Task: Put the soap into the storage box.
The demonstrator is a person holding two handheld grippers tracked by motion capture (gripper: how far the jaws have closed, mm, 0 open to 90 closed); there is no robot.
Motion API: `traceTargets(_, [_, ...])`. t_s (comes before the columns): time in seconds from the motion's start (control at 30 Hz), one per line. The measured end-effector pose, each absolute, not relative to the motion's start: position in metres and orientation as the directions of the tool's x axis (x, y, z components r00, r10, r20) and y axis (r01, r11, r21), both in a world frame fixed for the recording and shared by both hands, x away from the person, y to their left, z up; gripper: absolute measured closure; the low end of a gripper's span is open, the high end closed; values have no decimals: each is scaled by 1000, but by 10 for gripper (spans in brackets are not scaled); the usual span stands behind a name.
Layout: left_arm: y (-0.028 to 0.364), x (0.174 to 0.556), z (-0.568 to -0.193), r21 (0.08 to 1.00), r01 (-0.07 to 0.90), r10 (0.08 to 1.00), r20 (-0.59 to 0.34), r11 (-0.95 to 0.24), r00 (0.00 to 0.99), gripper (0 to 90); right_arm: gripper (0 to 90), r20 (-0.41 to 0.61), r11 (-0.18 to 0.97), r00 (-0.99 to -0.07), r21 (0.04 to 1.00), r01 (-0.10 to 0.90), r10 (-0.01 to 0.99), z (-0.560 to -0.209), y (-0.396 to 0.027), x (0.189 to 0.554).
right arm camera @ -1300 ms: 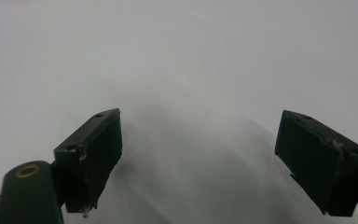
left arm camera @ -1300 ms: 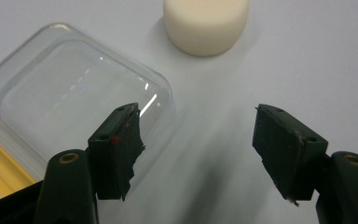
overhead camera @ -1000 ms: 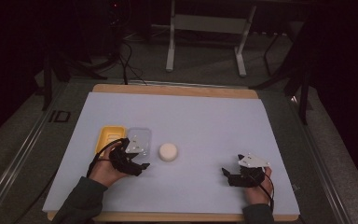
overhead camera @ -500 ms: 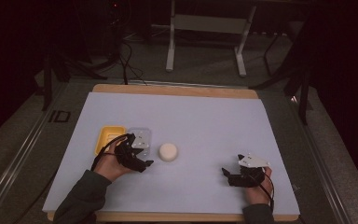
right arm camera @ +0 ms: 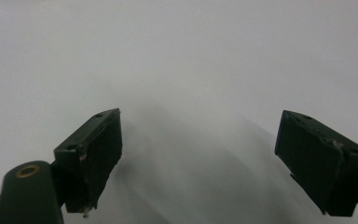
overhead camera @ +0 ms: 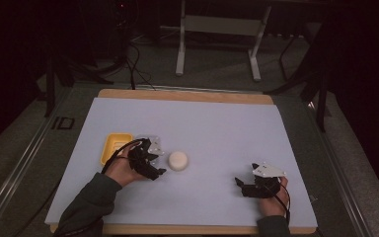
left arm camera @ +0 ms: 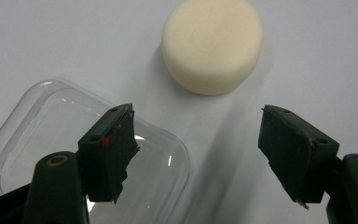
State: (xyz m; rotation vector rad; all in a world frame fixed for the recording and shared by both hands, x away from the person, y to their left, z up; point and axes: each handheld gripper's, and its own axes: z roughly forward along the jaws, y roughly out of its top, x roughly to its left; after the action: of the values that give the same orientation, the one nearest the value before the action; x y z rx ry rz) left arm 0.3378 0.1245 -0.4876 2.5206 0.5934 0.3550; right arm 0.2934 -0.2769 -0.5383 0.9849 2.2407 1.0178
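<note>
The left gripper (left arm camera: 193, 154), jaws just opening with nothing between them, hovers near the tabletop's (overhead camera: 217, 123) left edge over a clear lid (left arm camera: 65, 140), facing the cream soap bar (left arm camera: 213, 44); it should straddle the bar squarely, while the right gripper (right arm camera: 200, 158) rests open and empty.

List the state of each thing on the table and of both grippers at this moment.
Left gripper: open, jaws just opening, nothing between them.
Right gripper: open, holding nothing.
Clear lid: lying flat on the mat, not gripped.
Cream round block: resting on the mat, untouched.
Yellow tray: flat on the mat beside the lid.
</note>
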Motion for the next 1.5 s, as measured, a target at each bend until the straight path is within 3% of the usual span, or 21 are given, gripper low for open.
traceTargets(0.4, [124, 349, -486, 527, 340, 461, 113, -779, 880, 272, 146, -130, 462, -621, 786, 411, 773, -538, -277, 293])
traceTargets(0.9, [116, 355, -486, 523, 290, 392, 93, -801, 915, 192, 146, -130, 463, -621, 785, 411, 773, -538, -277, 293])
traceTargets(1.5, [105, 363, -490, 483, 289, 372, 84, -827, 924, 149, 146, -134, 466, -622, 784, 409, 772, -538, -277, 293])
